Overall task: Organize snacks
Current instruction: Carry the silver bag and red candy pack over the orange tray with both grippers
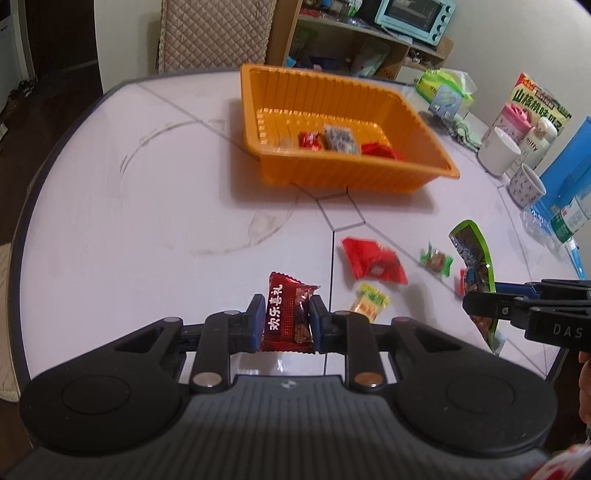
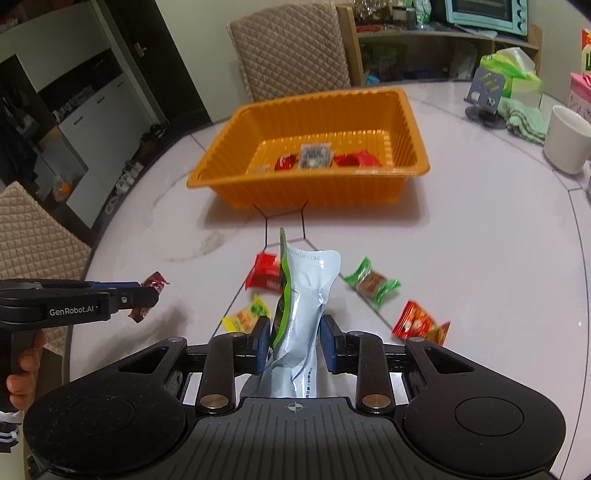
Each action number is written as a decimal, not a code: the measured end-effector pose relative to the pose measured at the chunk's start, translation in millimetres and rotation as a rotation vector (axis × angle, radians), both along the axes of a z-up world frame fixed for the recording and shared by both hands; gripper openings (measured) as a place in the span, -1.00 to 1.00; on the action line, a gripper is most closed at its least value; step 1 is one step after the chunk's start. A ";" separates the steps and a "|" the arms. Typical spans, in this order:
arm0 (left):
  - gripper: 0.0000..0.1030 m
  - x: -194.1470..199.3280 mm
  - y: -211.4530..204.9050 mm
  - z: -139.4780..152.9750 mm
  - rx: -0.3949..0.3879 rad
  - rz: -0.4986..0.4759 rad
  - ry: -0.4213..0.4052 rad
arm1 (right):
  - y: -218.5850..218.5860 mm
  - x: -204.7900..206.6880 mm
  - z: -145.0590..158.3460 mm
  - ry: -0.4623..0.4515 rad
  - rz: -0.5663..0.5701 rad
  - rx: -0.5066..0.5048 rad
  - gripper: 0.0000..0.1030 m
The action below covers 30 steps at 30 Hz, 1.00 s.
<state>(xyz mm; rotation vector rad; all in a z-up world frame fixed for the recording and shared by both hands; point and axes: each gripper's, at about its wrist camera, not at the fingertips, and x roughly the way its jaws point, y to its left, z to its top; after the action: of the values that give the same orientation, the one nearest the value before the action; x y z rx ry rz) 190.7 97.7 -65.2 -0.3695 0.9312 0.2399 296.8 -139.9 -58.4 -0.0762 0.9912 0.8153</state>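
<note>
Carrying two snacks at once here: the left gripper (image 1: 287, 321) is pinching a dark red candy (image 1: 286, 314), the right gripper (image 2: 295, 341) is clamped on a green-and-silver pouch (image 2: 301, 314). Looks like the transport step; next move needs both lifted forward over the orange basket (image 2: 314, 188) ahead and released inside. More loose wrappers lie just past the fingers on the pale table (image 1: 147, 221). Beyond that, a quilted chair (image 2: 291, 48) and shelf with a toaster oven (image 1: 415, 16).

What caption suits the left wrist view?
Left tongs grip a dark red foil candy packet before an orange ribbed plastic tray.
</note>
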 end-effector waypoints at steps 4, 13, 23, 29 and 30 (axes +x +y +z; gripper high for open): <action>-0.57 7.6 3.4 9.9 0.016 -0.005 -0.026 | -0.2 8.2 8.0 -0.018 0.001 0.012 -0.42; -0.57 38.7 18.0 33.3 0.060 -0.017 -0.096 | 7.4 40.8 28.6 -0.073 0.008 0.055 -0.42; -0.56 104.4 34.8 53.0 0.096 -0.040 -0.160 | 38.5 98.1 49.2 -0.157 0.034 0.116 -0.42; -0.56 150.4 42.5 54.3 0.111 -0.050 -0.164 | 58.7 135.9 44.4 -0.098 -0.027 0.184 -0.42; -0.56 158.3 43.9 53.4 0.110 -0.050 -0.161 | 60.0 142.7 42.6 -0.077 -0.046 0.199 -0.42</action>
<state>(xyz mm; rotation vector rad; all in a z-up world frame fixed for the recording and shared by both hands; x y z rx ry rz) 348.9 141.6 -11.8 -0.2593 0.7648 0.2119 439.5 -79.8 -15.8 0.0856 0.8325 0.8591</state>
